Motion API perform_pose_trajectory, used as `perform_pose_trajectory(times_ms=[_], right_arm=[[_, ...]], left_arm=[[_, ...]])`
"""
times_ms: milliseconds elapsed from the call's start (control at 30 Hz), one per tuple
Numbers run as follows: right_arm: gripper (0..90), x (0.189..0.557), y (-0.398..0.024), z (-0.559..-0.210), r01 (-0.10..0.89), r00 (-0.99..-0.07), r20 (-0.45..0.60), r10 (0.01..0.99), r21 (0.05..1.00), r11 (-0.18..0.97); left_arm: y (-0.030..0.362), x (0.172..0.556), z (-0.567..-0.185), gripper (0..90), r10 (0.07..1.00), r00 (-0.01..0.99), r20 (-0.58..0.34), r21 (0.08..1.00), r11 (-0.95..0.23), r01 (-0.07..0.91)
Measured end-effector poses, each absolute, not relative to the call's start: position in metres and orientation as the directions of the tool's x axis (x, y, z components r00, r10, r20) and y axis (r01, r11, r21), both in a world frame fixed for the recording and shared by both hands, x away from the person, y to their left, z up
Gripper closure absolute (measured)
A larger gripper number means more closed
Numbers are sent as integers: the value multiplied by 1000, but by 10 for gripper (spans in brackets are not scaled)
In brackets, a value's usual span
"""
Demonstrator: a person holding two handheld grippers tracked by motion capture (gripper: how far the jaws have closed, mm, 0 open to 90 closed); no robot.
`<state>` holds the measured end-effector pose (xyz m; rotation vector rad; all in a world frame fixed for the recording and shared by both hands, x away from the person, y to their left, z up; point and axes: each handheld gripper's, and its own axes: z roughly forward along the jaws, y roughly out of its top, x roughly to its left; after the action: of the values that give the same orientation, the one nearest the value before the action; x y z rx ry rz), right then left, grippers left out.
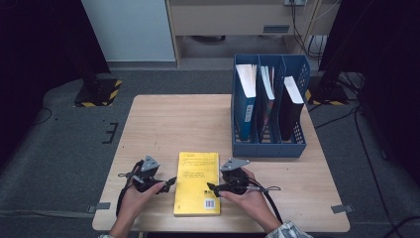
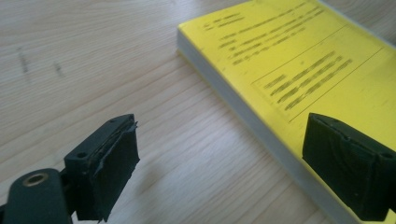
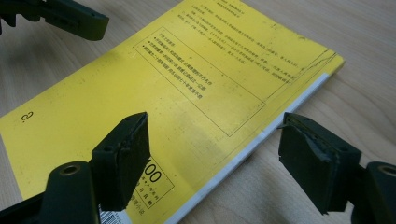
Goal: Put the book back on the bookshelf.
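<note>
A person is standing at the near edge of a light wooden table (image 1: pixel 163 119), holding a black two-jaw gripper in each hand. A yellow paperback book (image 1: pixel 197 182) is lying flat on the table close to the near edge, back cover up, with printed text blocks and a barcode at its near right corner.

The left gripper (image 1: pixel 171 181) is sitting just beside the book's left long edge, pointing toward it. In the left gripper view its jaws are standing wide apart: one pad is hanging over bare wood, the other is over the yellow cover, and the book's pale page edge is running between them. The pads are not pressing on anything.

The right gripper (image 1: pixel 212 187) is pointing in from the book's right side, with its tips over the cover near the barcode. In the right gripper view its jaws are also spread wide, one over the cover and one over the wood beyond the right edge, straddling that edge without gripping it. The left gripper's jaw is showing at that view's top left corner.

Well beyond the book, at the table's far right, a blue three-slot file holder (image 1: pixel 270 146) is standing upright with books in its compartments.
</note>
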<state>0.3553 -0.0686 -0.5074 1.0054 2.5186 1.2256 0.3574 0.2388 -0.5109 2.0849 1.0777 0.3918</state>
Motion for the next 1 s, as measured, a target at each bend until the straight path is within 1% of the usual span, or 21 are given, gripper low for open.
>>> perform_pose_trajectory(times_ms=[67,267,333,433,533,633,833,967,1000], right_arm=[[247,356,-68,-510,512,-758,151,634,740,436],[236,353,-62,-516,502,-776,138,616,726,469],[224,352,-60,-517,500,-783,135,607,717,486],[207,349,-56,-519,500,-791,128,599,700,510],[182,347,-54,-521,483,-794,101,600,704,521],[162,346,-53,-523,487,-787,104,608,710,509],[138,348,-56,-528,532,-761,162,628,711,460],[140,347,-56,-529,527,-762,157,628,714,461],[140,347,-56,-529,527,-762,157,629,714,461]], left_arm=[[229,363,-510,101,784,617,-71,727,-382,570],[212,381,-512,107,769,636,-60,714,-412,566],[208,388,-514,106,766,638,-78,711,-405,575],[203,399,-512,103,767,639,-62,712,-415,567],[198,409,-511,96,757,651,-52,701,-436,564],[194,420,-512,96,756,653,-44,699,-443,561],[187,437,-515,97,754,653,-63,692,-438,573],[185,442,-518,99,747,662,-65,680,-452,577],[184,442,-519,98,748,659,-79,679,-444,585]])
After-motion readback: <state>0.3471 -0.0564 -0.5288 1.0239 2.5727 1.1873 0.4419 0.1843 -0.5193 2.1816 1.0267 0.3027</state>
